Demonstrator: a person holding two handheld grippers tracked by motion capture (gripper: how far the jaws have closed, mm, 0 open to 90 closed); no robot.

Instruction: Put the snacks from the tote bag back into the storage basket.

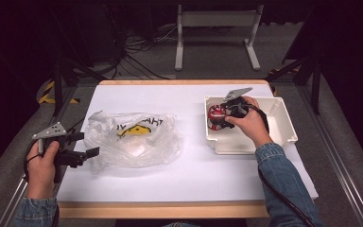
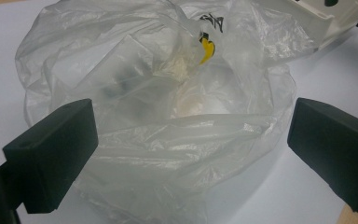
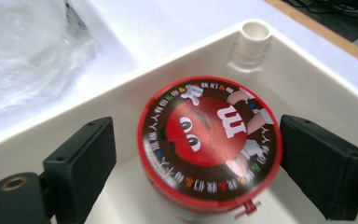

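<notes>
While the left gripper [image 1: 87, 153] is held apart beside the bag [image 1: 132, 139], the can [image 3: 209, 147] is flanked, ungripped, by the spread right gripper [image 3: 198, 158] in the tray's [image 1: 283, 123] left end.

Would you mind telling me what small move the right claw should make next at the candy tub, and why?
Probably lift the right claw straight up and away. The candy tub sits inside the white bin near its corner, and the jaws stand beside it with a visible gap on one side, so it looks released. The left claw waits open at the plastic bag.
</notes>
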